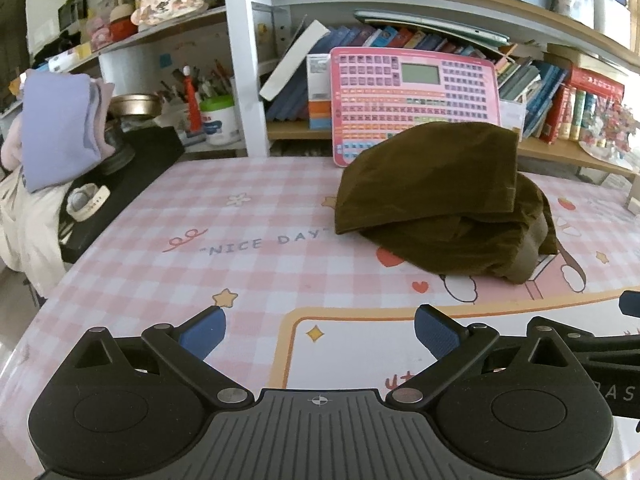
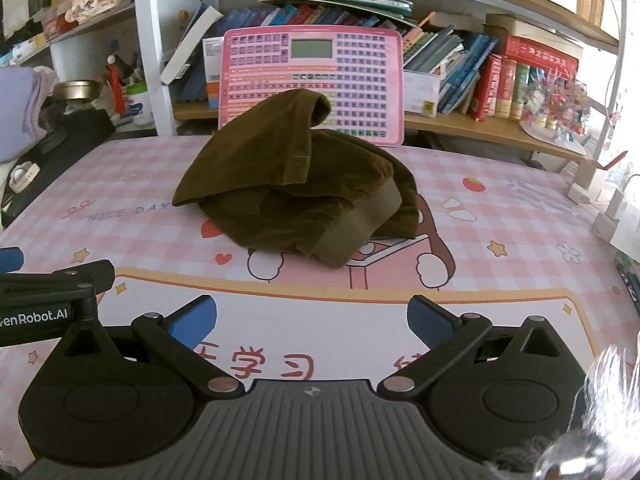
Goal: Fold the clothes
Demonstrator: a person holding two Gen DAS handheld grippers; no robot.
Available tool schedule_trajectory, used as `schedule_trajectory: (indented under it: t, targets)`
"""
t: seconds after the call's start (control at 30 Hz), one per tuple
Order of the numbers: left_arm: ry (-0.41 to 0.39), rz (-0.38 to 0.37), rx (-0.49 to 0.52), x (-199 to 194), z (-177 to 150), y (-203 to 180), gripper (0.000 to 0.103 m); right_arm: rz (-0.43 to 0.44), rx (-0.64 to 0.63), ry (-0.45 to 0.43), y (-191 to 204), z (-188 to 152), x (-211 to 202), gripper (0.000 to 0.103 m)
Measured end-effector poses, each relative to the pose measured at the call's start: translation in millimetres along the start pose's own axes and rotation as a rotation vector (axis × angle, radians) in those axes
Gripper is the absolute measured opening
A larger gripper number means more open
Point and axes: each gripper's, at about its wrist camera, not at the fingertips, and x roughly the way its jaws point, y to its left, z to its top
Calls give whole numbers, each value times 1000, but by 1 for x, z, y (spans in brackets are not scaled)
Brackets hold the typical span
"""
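A dark olive-brown garment (image 1: 444, 208) lies bunched in a loose heap on the pink checked table mat (image 1: 248, 240), with one flap standing up at the back. It also shows in the right wrist view (image 2: 304, 188). My left gripper (image 1: 320, 332) is open and empty, low over the mat, well short of the garment. My right gripper (image 2: 312, 322) is open and empty, also short of the garment, beside the left one. The left gripper's body shows at the left edge of the right wrist view (image 2: 48, 300).
A pink toy keyboard tablet (image 1: 416, 96) leans against the bookshelf behind the garment. Folded lilac clothes (image 1: 60, 124) and a black box with a white watch (image 1: 86, 200) sit at the left. Small boxes (image 2: 608, 204) stand at the right table edge.
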Motion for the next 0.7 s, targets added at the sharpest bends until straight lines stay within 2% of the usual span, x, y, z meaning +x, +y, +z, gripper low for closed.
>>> schedule_trajectory:
  t: [0.7]
  targets:
    - [12, -20, -2, 13, 6, -5, 102, -18, -5, 12, -4, 7, 10, 103]
